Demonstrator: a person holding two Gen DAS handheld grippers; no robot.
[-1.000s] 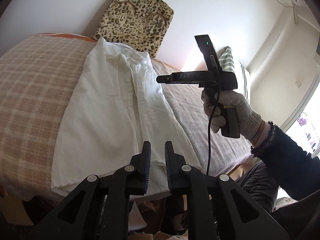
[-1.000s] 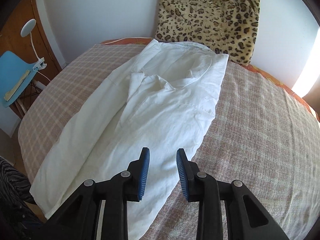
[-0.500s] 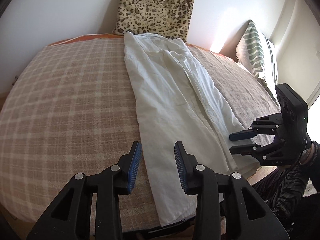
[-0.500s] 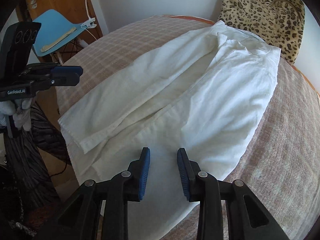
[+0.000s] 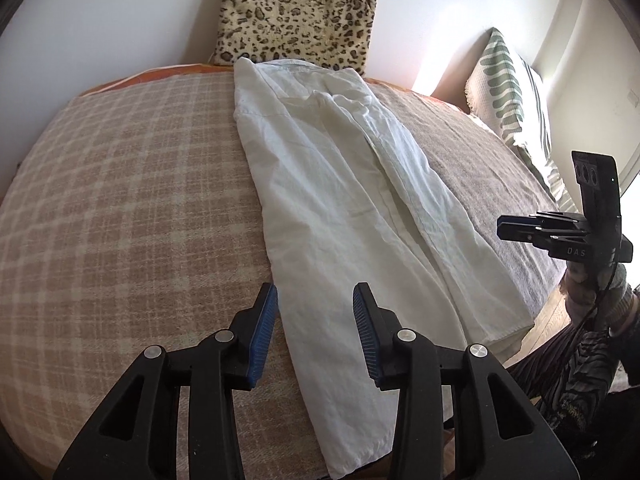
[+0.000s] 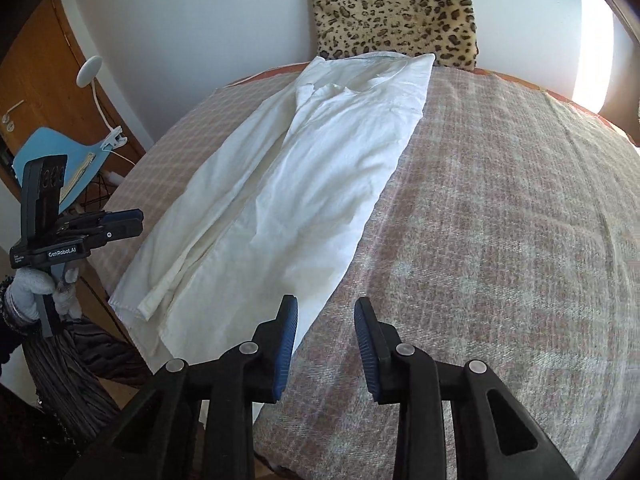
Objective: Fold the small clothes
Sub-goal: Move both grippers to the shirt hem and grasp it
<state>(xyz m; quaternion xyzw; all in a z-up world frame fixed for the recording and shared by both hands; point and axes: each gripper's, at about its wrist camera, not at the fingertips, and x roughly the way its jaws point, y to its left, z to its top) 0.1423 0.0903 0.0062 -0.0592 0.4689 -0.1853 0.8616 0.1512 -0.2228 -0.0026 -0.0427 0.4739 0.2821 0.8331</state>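
While the white shirt lies unheld, lengthwise down the plaid bedspread as a long narrow strip, main risk is a grab through too many layers: sides are already folded inward and overlap along the middle, so a pinch at the hem could catch only the top flap and pull the stack apart. Second risk: the hem end sits at the near edge of the bed and looks to hang slightly over it, so a drag toward the person could slide the cloth off.

Fabric looks thin, soft, lightly creased; collar end sits against the leopard-print cushion at the wall. Placket edge runs down the strip, off-centre.

Left gripper hovers over the near hem, jaws spread, nothing between them. Right gripper hovers just beside the shirt's edge over bare bedspread, jaws also spread and empty.

Striped pillow well apart at the side. Blue chair and clip lamp stand off the bed.
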